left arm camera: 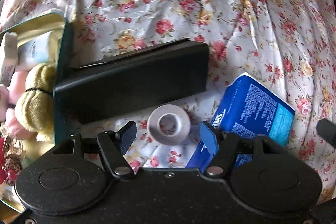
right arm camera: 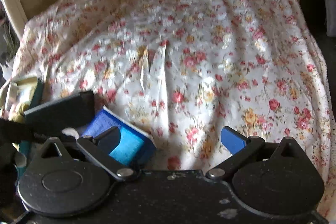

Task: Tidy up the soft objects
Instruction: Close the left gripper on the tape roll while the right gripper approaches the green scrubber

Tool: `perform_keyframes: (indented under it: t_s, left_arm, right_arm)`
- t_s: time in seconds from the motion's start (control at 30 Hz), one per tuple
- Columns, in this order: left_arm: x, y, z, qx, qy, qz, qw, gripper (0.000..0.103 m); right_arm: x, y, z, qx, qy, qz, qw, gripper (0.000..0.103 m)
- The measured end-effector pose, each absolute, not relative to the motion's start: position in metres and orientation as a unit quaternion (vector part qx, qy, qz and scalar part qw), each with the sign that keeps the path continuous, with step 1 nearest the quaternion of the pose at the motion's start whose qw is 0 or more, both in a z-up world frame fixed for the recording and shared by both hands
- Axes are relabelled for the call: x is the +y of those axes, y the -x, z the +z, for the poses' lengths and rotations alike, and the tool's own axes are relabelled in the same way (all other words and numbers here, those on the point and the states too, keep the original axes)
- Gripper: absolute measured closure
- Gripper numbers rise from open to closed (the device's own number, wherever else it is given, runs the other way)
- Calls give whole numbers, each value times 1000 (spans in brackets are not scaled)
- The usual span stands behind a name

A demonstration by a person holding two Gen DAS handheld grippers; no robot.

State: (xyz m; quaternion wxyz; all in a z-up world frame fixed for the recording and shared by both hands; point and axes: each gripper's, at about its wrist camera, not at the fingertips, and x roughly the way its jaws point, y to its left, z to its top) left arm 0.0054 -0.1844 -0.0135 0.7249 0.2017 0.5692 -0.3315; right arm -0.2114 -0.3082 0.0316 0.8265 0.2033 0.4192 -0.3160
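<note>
2 hand-held grippers spread over the floral cloth

The left hand-held gripper (left arm camera: 168,135) stands apart around a white tape roll (left arm camera: 169,124), not pressing it. The right hand-held gripper (right arm camera: 174,140) gapes, holding nothing. A blue packet (left arm camera: 258,106) lies beside the roll; plush toys (left arm camera: 33,102) fill the tin (left arm camera: 61,39).

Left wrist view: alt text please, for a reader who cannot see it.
The left gripper hangs open over a grey tape roll on a floral sheet. A black box lies beyond, a blue packet to the right, and plush toys at left.
</note>
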Motion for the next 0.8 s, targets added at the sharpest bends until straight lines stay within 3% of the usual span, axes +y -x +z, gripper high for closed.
perform_keyframes:
  t_s: [0.4, 0.6, 0.8]
  left_arm:
    - [-197, -2, -35, 571, -227, -322, 721, 41]
    - [-198, -3, -38, 573, -223, -323, 719, 41]
    - [-197, -5, -39, 580, -215, -324, 716, 42]
  right_arm:
    - [-299, 209, 30, 480, -195, -215, 828, 2]
    - [-276, 198, 31, 541, -92, -170, 818, 2]
    - [-267, 193, 19, 589, -73, -123, 795, 4]
